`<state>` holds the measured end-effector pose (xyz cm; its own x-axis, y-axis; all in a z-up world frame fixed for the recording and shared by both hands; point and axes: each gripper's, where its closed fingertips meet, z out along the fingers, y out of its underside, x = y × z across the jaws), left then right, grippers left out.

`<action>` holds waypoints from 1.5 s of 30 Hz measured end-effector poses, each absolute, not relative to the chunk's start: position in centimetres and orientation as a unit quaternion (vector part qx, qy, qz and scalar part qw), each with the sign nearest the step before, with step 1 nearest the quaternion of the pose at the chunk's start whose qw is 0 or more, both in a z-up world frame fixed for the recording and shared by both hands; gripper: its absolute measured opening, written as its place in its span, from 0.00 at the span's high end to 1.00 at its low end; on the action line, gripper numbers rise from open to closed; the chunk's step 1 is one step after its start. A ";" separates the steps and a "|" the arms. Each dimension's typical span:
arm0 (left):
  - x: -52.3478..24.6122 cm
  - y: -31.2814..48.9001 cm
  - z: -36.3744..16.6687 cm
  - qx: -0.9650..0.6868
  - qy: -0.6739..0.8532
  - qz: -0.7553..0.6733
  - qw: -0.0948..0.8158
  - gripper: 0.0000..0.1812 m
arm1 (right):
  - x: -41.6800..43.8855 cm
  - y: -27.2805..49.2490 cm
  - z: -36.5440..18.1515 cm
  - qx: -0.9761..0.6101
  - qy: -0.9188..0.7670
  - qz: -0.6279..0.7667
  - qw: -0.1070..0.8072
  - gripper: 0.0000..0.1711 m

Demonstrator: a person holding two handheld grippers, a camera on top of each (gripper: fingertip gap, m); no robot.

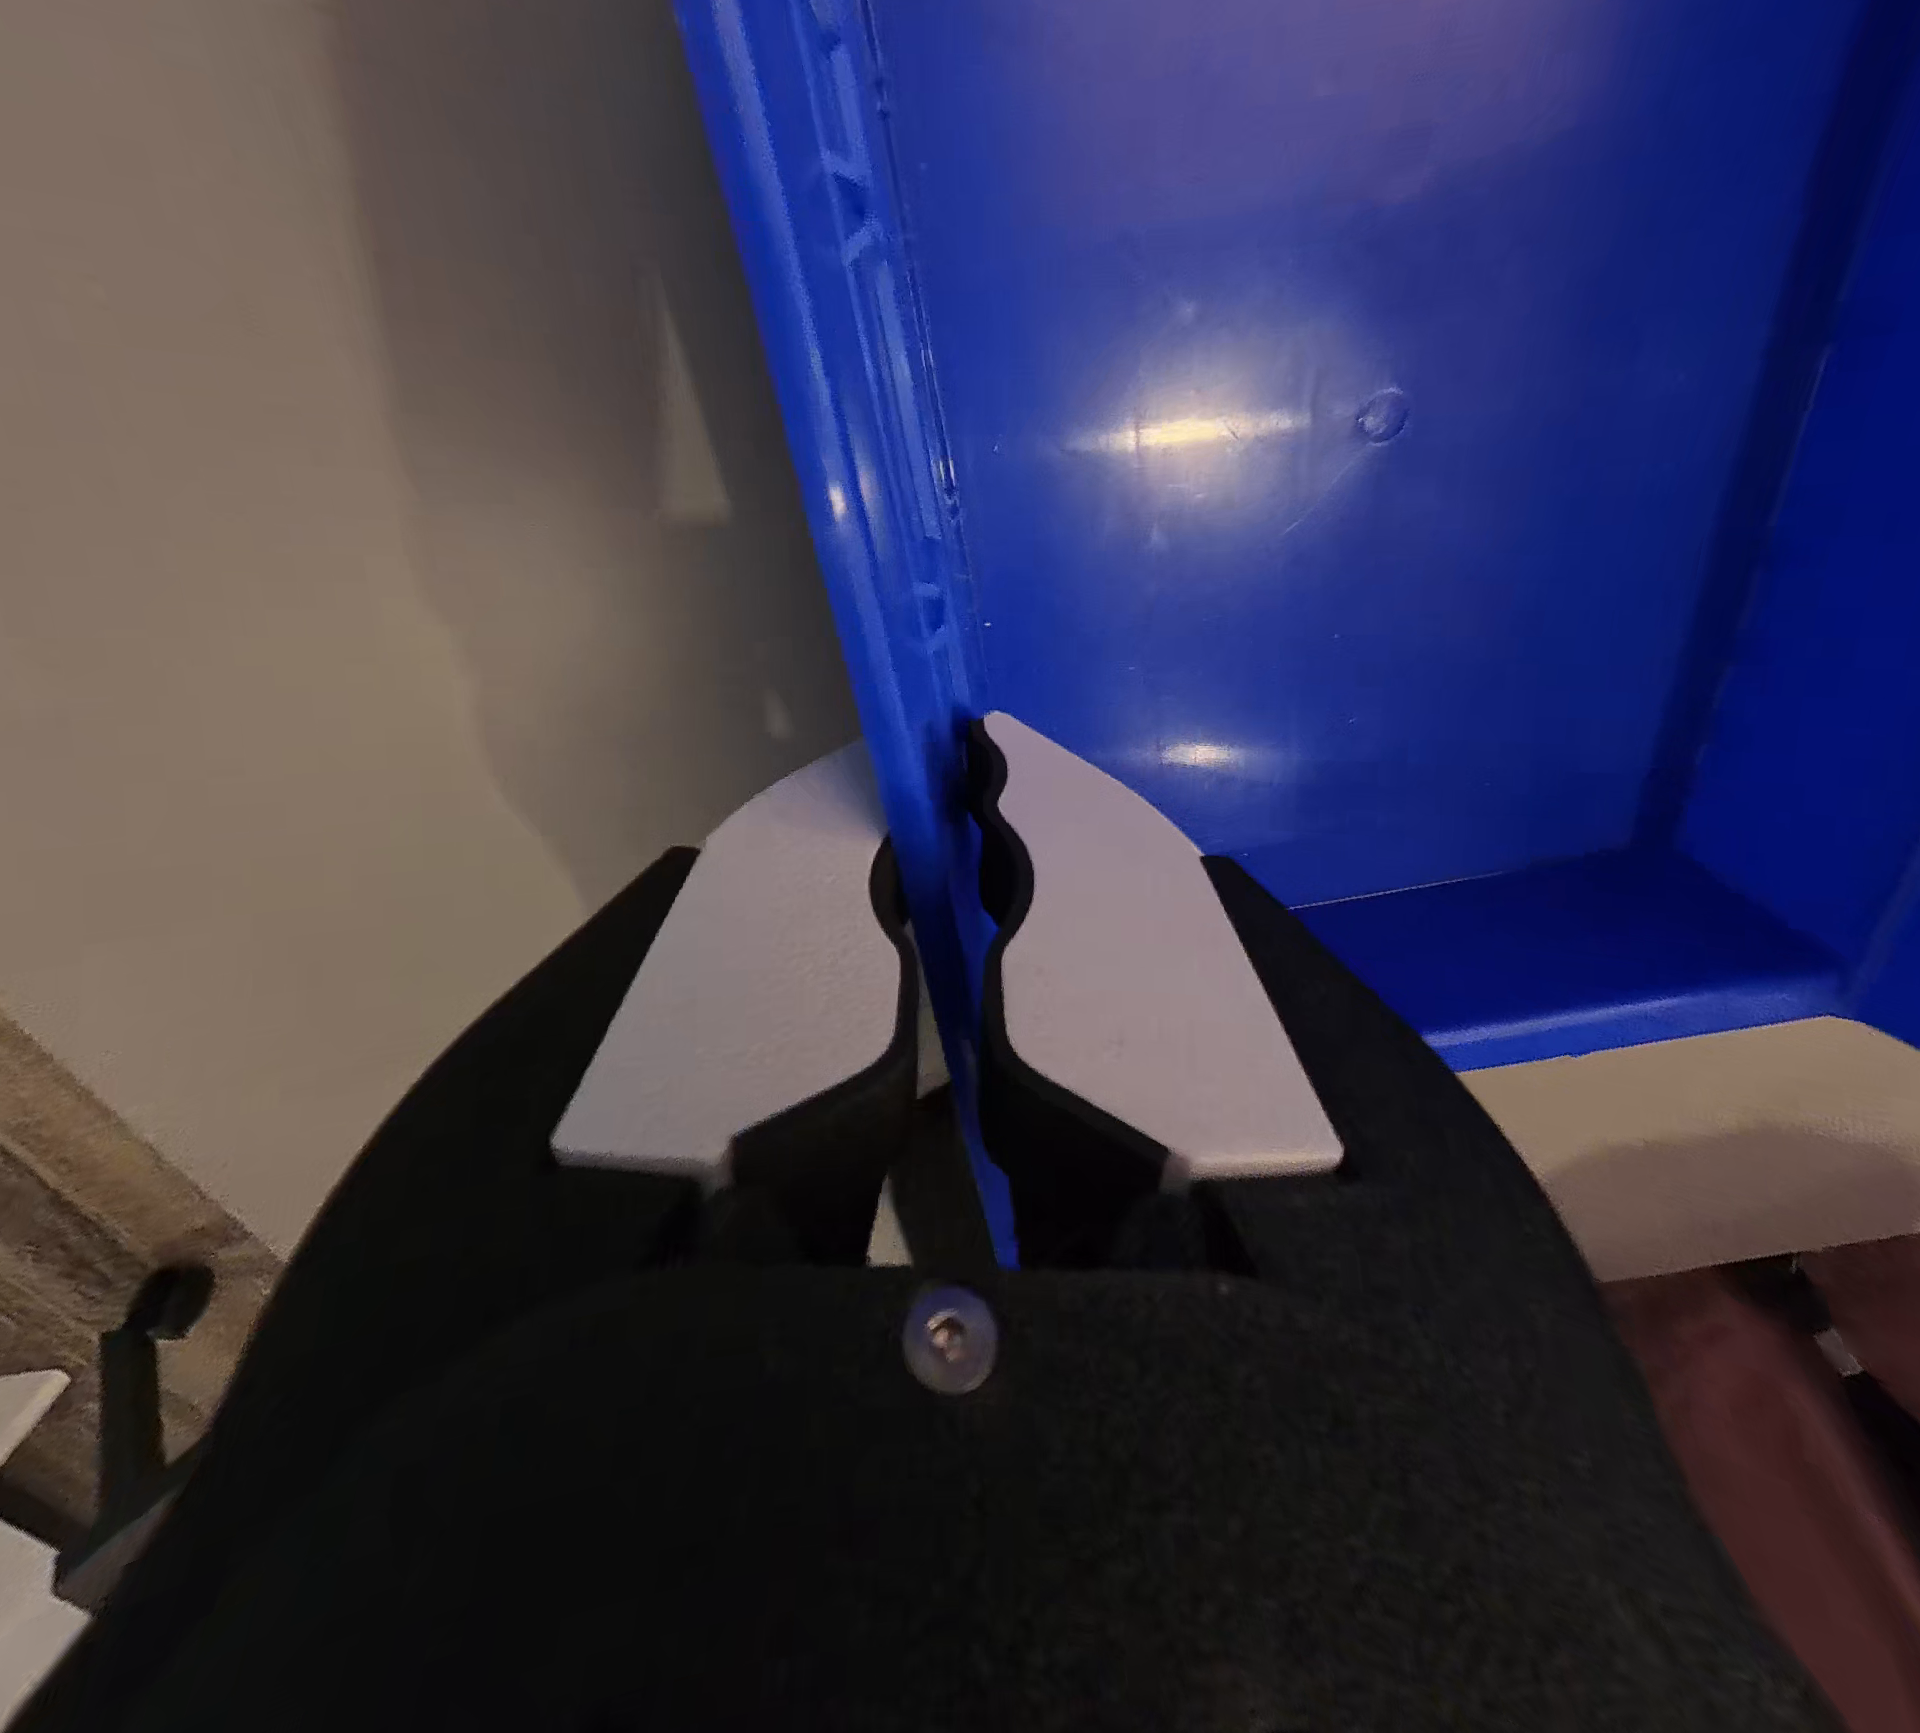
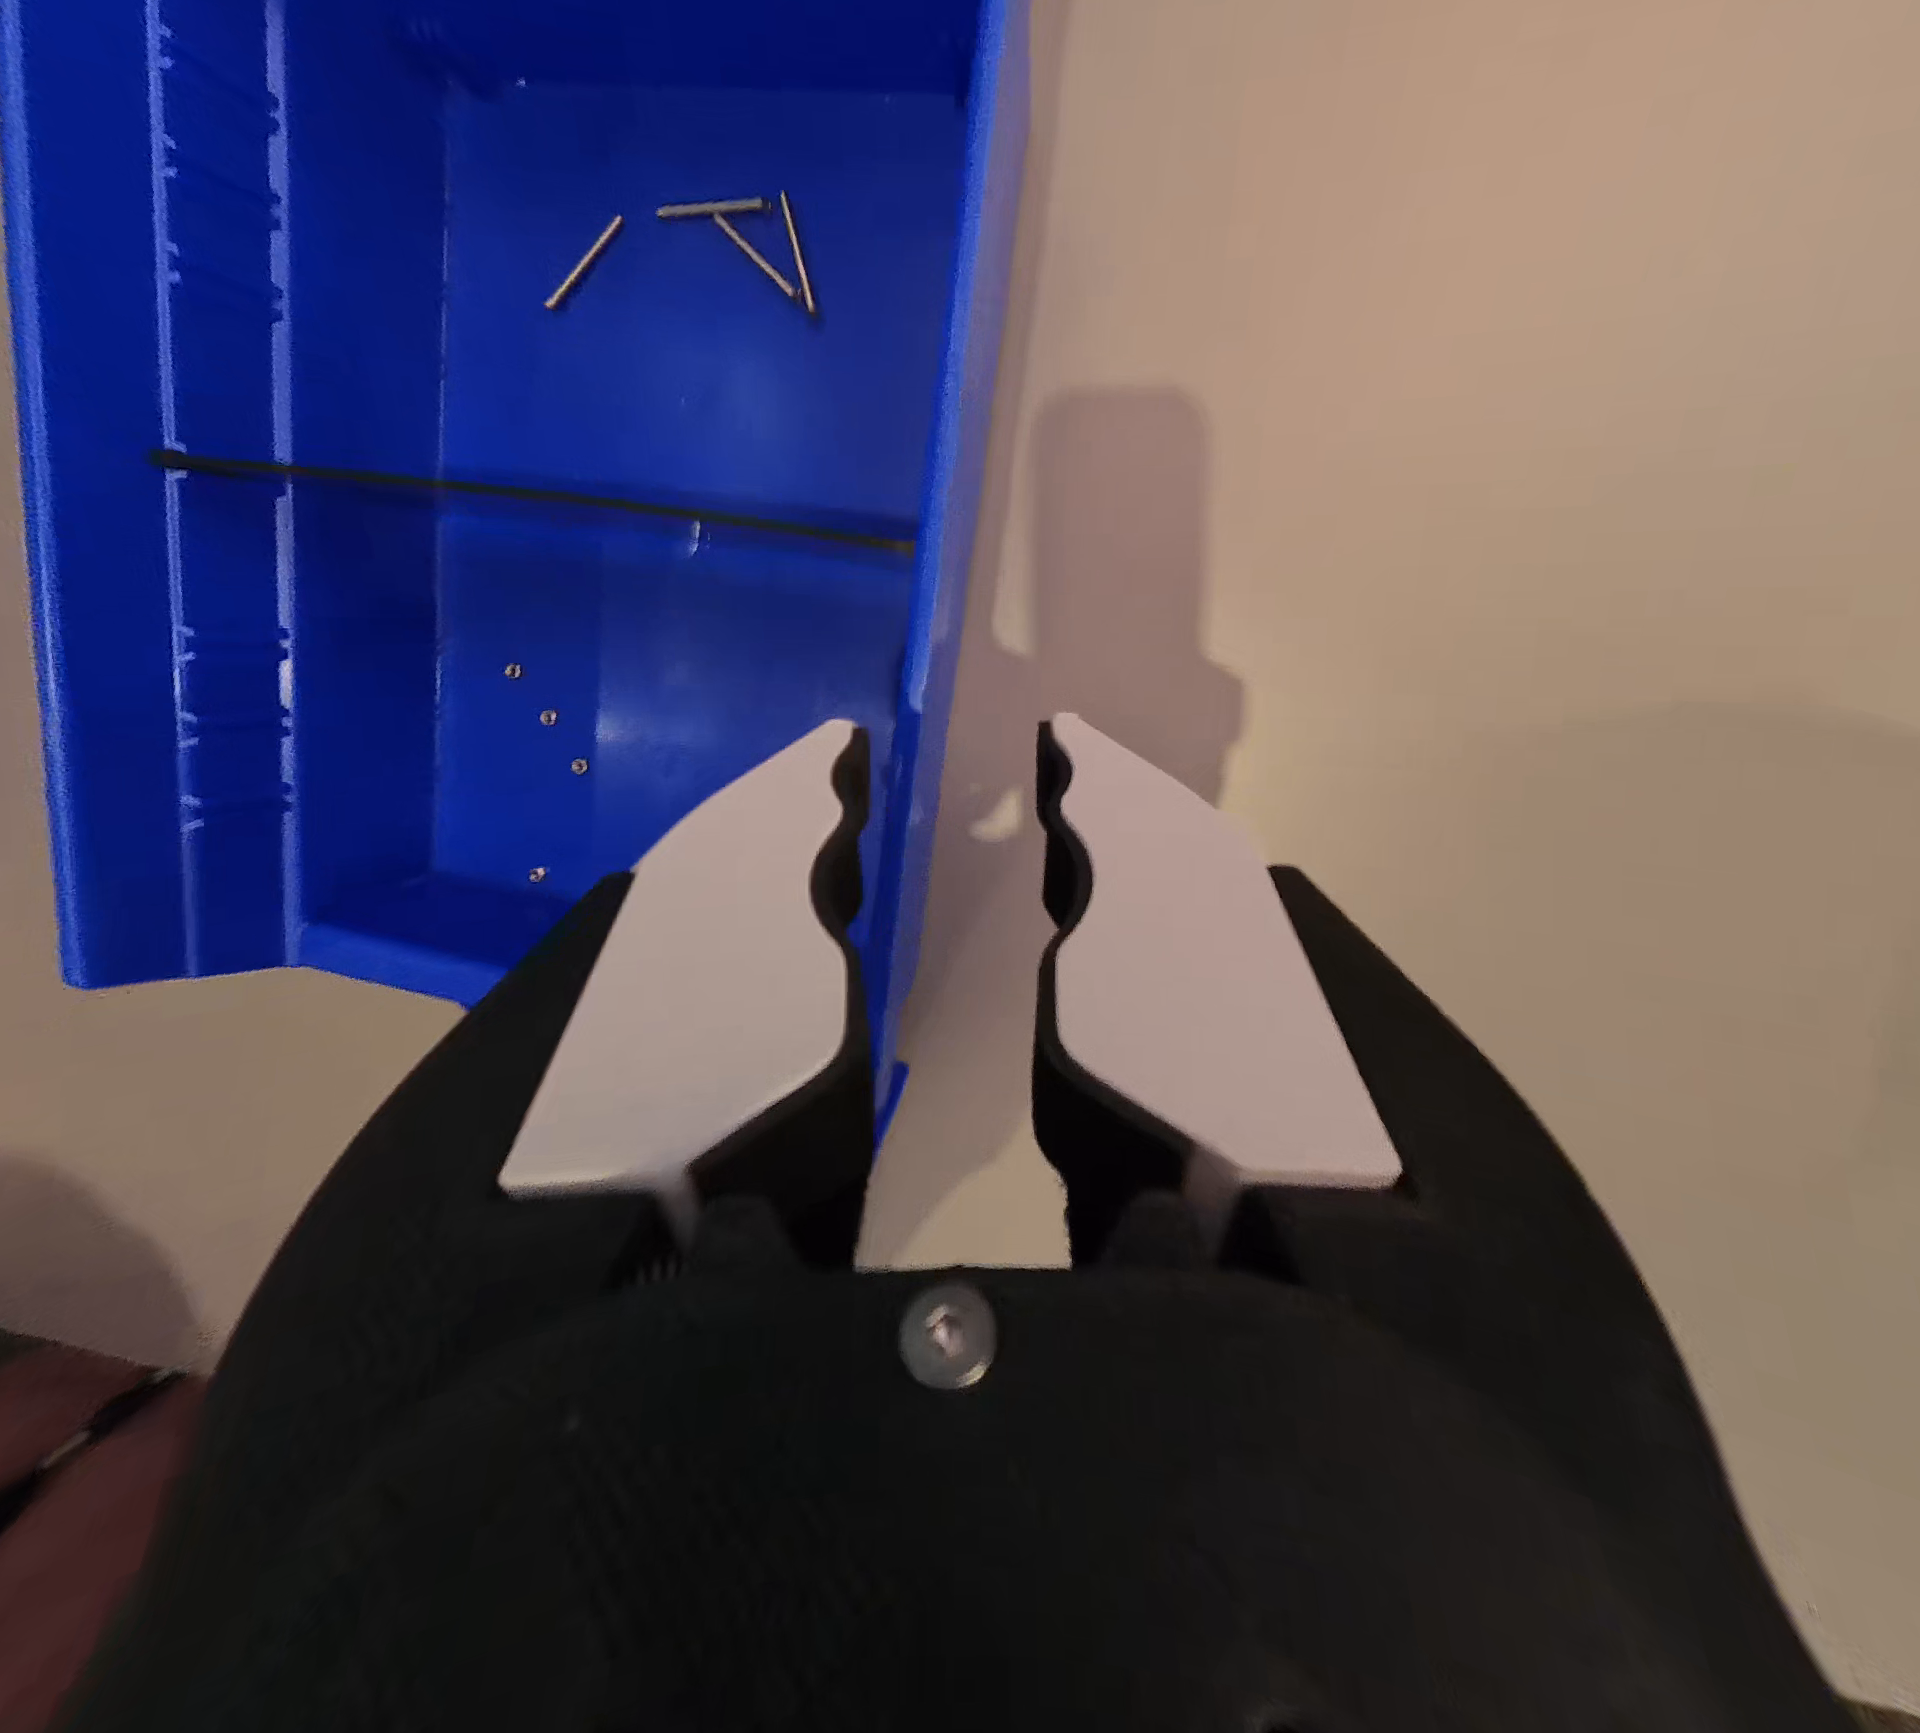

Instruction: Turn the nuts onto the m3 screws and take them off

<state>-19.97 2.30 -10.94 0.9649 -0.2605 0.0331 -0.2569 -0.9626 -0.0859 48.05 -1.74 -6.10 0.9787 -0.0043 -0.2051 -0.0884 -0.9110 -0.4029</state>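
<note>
The left tool (image 1: 951,748) is clamped on the side wall of a blue bin (image 1: 1351,281), one finger outside and one inside. The right tool (image 2: 948,733) is open and holds nothing; the bin's other wall appears to run up between its fingers. In the bin, four screws (image 2: 727,249) lie beyond a black divider (image 2: 540,494); small nuts (image 2: 548,717) lie nearer, on the pale counter (image 2: 1507,333).

Dim, warm light; glare spots on the blue bin (image 1: 1247,436) floor, soft shadows beside it, edges blurred.
</note>
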 end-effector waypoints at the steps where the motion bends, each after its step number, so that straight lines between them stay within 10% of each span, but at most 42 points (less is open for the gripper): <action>1: -18.9 2.4 -11.0 -0.989 0.138 -0.019 0.042 0.97 | 47.8 -2.2 -6.6 -0.975 0.029 0.107 0.192 0.80; 21: -1.8 -1.3 -10.0 -0.933 0.339 -0.090 0.083 0.68 | 42.5 -1.7 -12.5 -0.999 -0.007 0.037 0.023 0.95; 35: -3.8 3.5 9.1 -0.771 0.255 -0.030 0.582 0.69 | 39.4 0.2 -13.1 -0.999 0.005 0.051 0.012 0.94; 45: -4.2 2.6 9.4 -0.773 0.256 -0.039 0.579 0.67 | 39.3 -0.1 -13.0 -0.992 0.029 0.114 0.033 0.95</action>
<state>-4.25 2.64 9.37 0.8662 -0.4407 -0.2357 -0.3498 -0.1979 -0.9157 39.33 -0.11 -12.97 0.9723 -0.0490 -0.2286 -0.0642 -0.9962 -0.0595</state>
